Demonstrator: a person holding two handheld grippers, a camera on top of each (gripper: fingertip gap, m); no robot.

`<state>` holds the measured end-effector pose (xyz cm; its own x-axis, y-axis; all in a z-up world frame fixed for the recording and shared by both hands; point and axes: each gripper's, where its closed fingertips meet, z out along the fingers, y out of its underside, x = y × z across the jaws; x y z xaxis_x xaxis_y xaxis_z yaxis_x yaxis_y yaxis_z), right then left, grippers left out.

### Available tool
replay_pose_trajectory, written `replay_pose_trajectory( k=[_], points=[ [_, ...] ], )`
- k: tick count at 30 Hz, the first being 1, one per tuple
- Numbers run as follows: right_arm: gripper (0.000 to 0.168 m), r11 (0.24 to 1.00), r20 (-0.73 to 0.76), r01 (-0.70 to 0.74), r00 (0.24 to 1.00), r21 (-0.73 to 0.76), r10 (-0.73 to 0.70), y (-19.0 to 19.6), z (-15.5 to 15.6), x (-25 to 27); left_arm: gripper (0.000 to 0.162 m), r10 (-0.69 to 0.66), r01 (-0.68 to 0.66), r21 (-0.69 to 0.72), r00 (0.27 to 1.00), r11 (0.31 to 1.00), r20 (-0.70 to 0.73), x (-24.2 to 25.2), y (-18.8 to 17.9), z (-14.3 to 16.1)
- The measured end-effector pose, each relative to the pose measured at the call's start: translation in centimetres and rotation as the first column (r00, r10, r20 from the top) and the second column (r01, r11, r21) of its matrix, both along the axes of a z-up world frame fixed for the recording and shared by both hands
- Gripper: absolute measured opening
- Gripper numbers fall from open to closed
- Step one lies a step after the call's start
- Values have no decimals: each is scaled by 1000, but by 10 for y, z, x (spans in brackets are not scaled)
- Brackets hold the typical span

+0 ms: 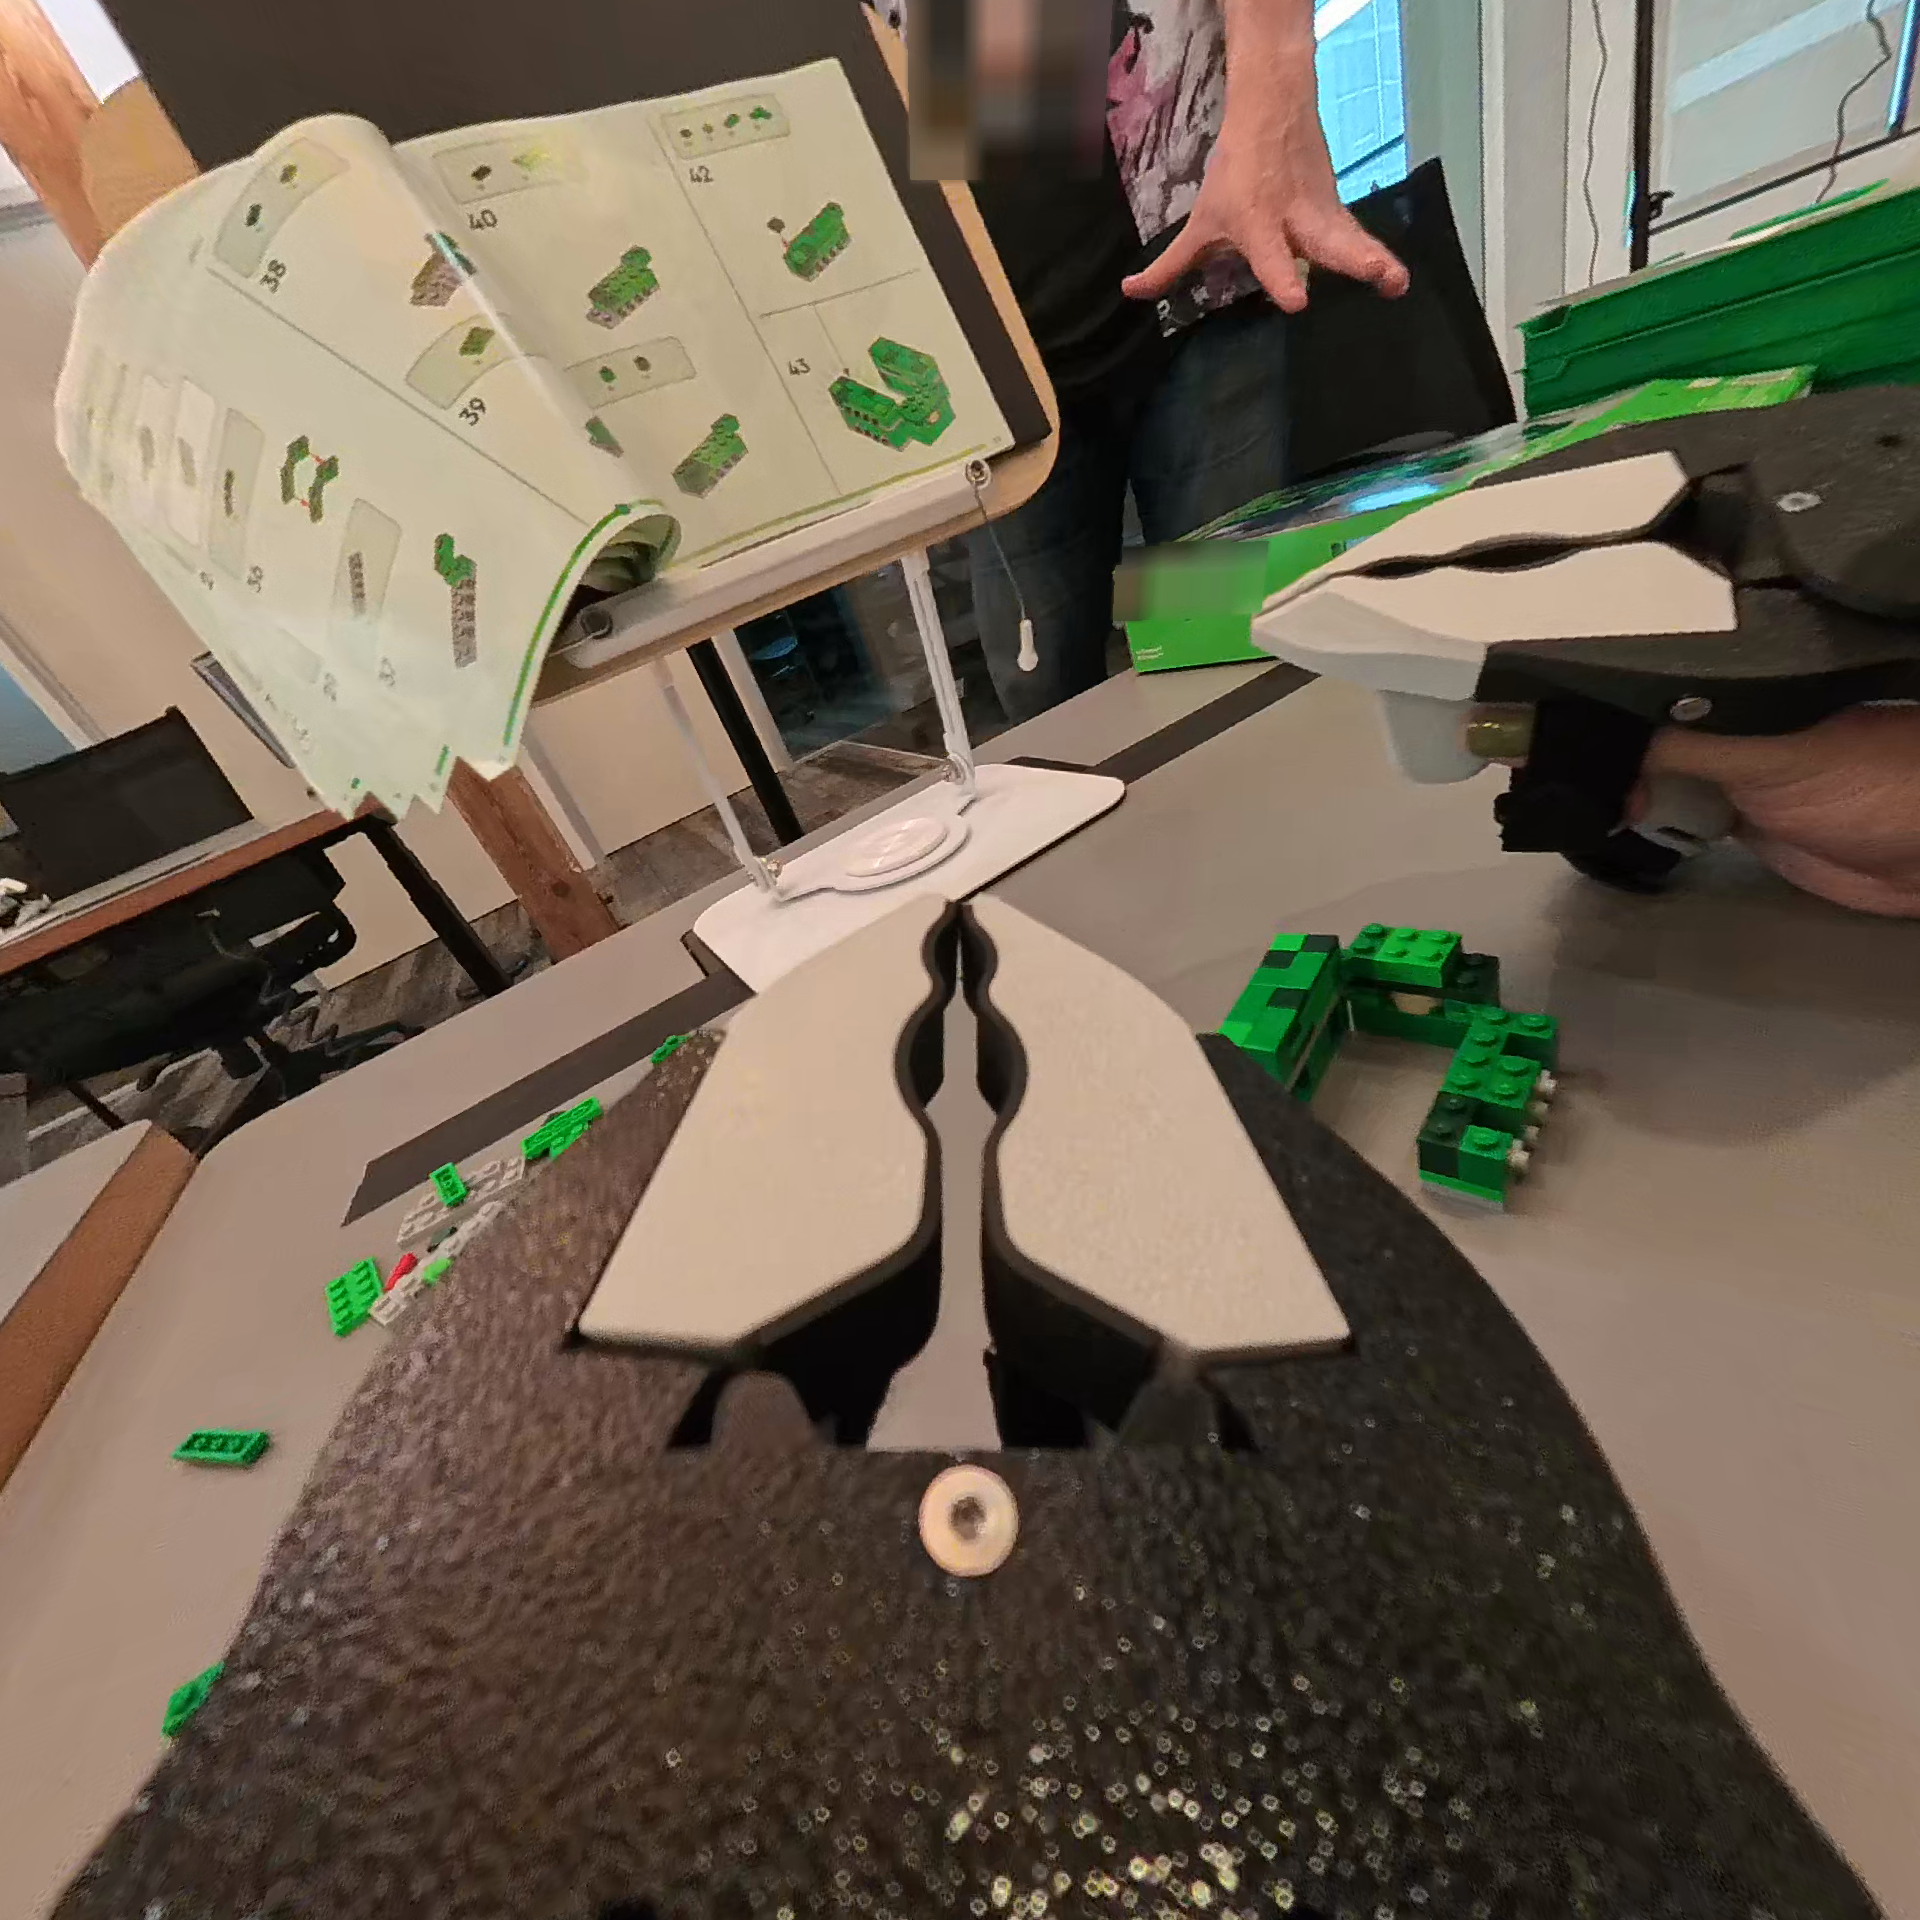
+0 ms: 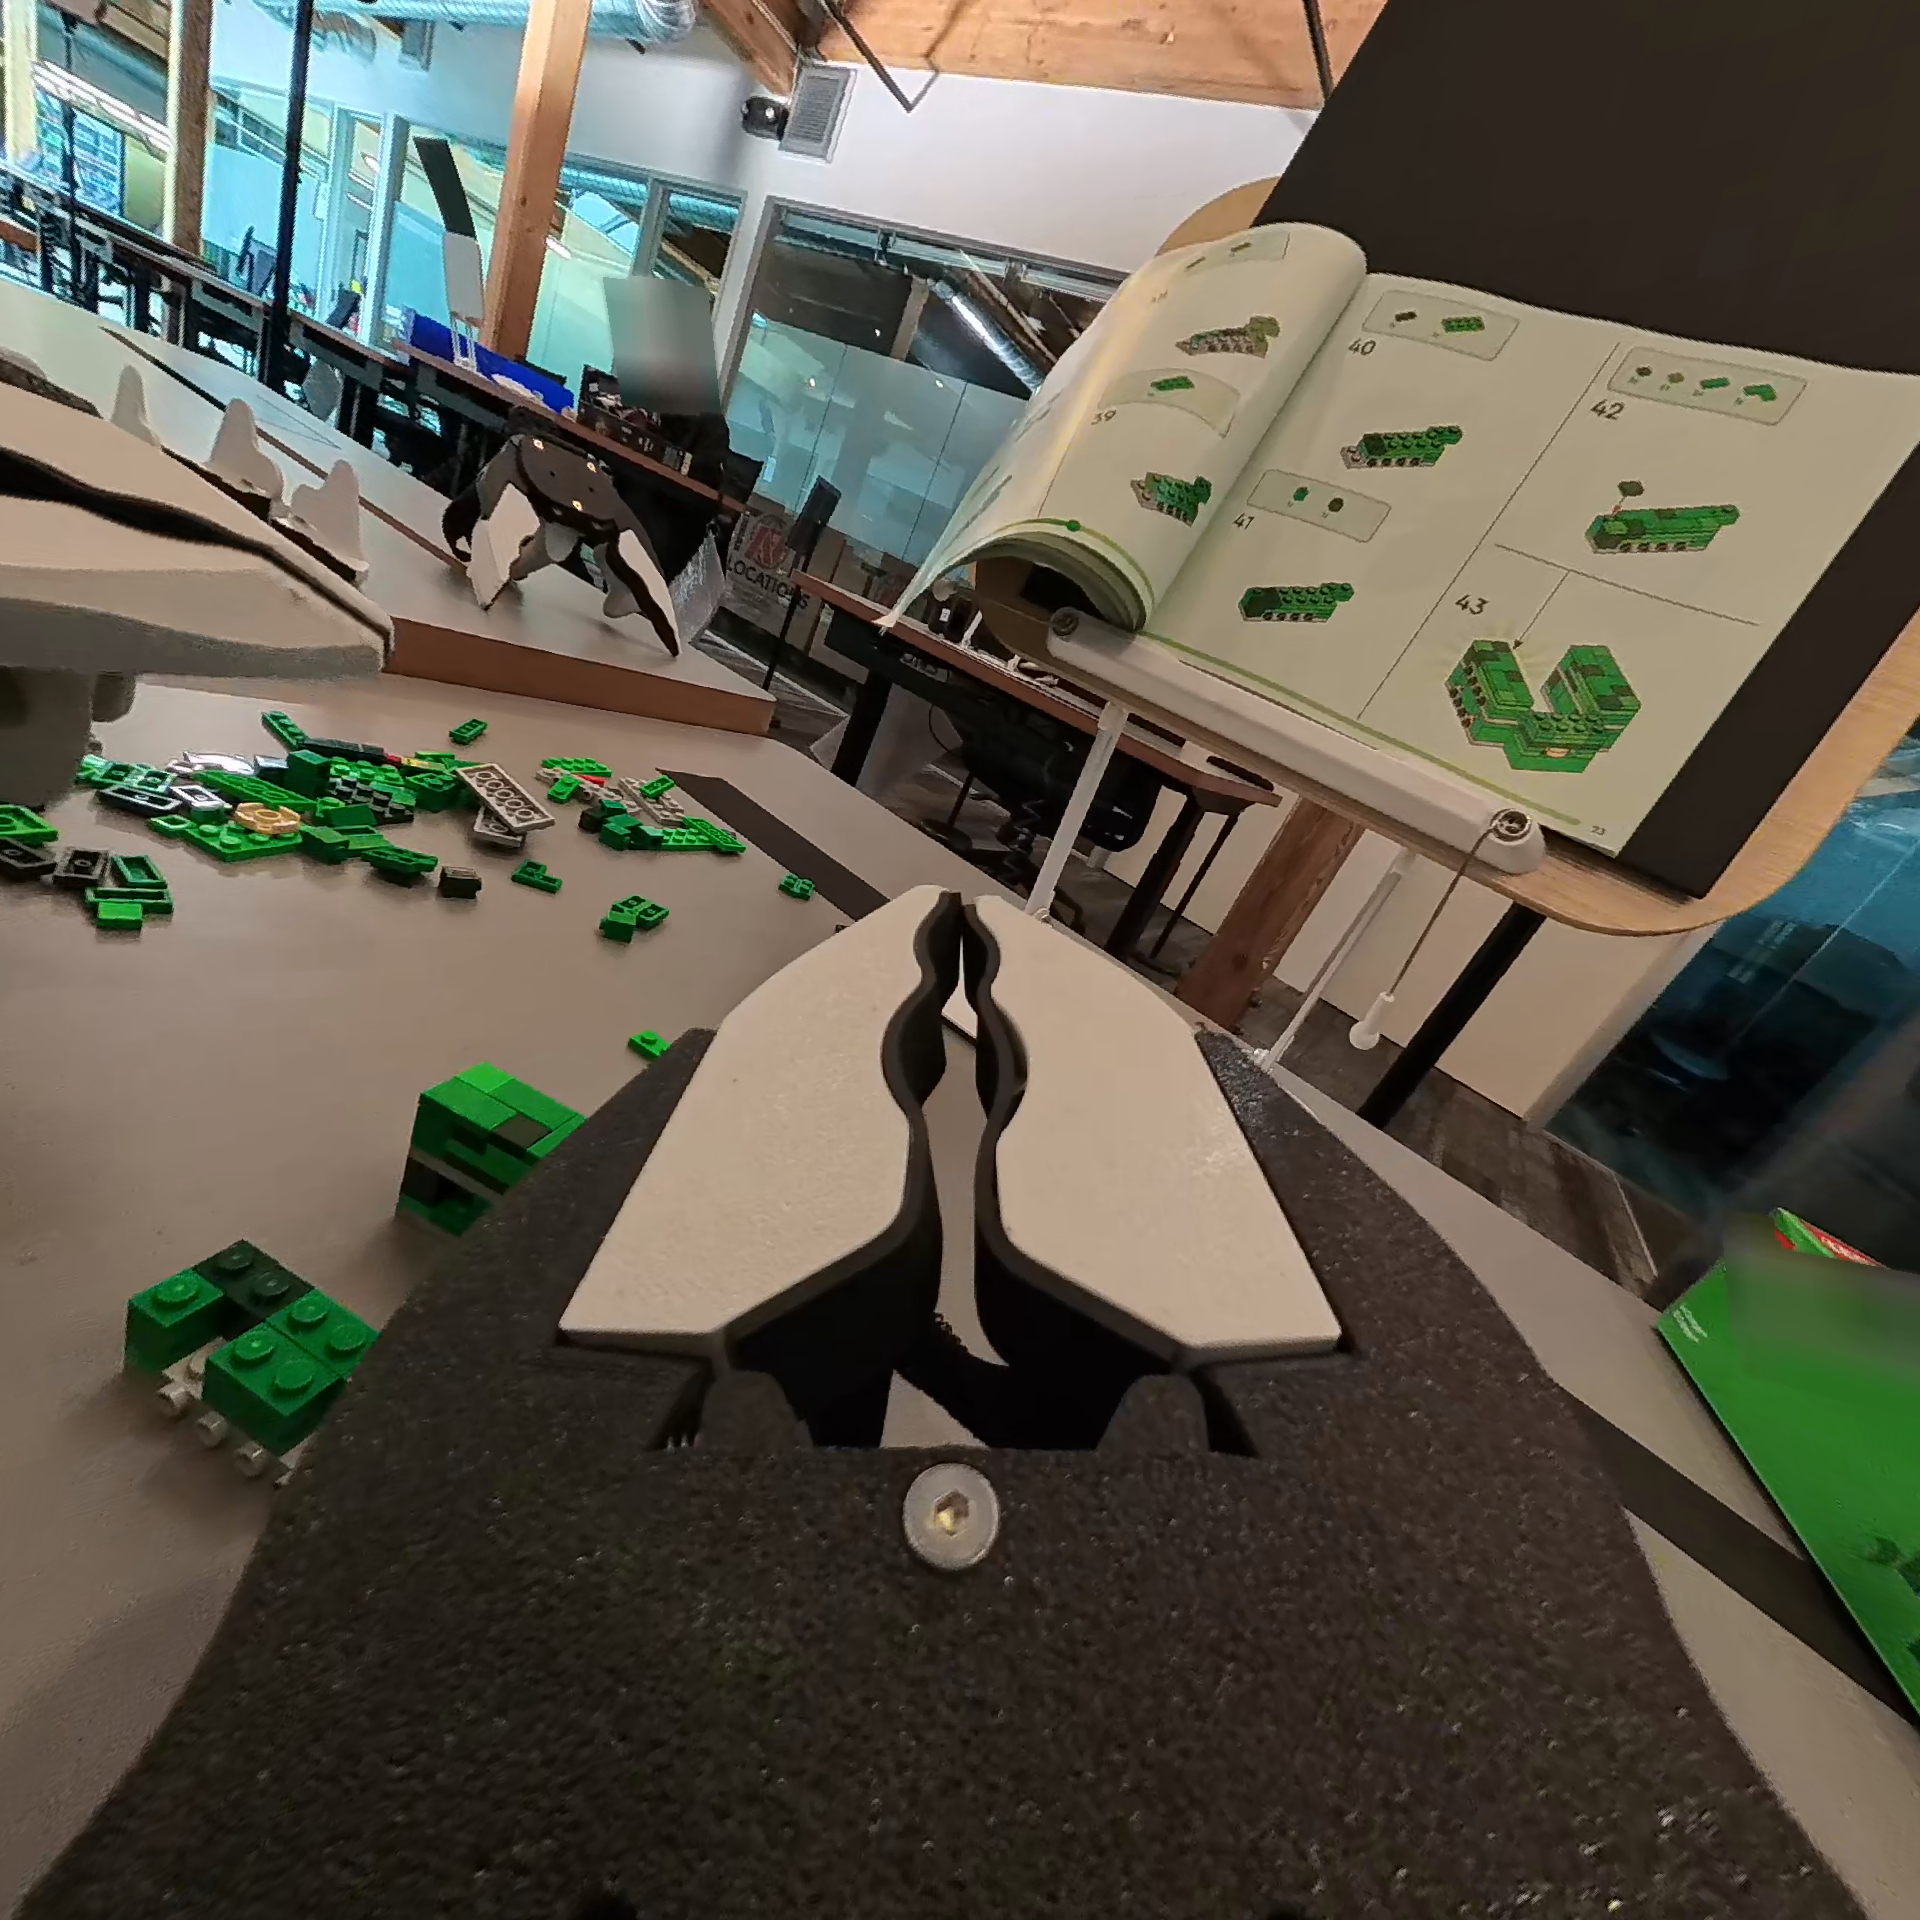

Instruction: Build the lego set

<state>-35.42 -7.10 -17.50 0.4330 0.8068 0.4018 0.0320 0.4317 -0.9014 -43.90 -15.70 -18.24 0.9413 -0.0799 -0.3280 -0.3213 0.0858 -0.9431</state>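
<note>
While both my claws, left gripper (image 1: 961, 914) and right gripper (image 2: 958, 906), hover pressed together and empty, loose bricks (image 2: 343, 800) litter the grey table (image 2: 260, 1039) at frame left. Green build (image 1: 1403, 1023) sits centre-right; manual (image 2: 1455, 540) stands upper right, open office behind.

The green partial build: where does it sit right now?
The green partial build rests on the grey table, right of the left gripper and below the right gripper.

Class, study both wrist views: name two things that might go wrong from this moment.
1. The instruction booklet has pages curling over the stand's edge; they might flop and hide the steps.
2. Loose bricks lie scattered on the table; a sweep of the left gripper might knock some off.
</note>
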Motion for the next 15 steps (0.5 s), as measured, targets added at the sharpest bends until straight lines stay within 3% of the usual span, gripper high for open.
replay_pose_trajectory(
  k=[15],
  points=[
    [0,1000,-3,4,1000,3,-4,0,1,1,0,6,-6,0,999,1000,39,-4,-1,0]
  ],
)
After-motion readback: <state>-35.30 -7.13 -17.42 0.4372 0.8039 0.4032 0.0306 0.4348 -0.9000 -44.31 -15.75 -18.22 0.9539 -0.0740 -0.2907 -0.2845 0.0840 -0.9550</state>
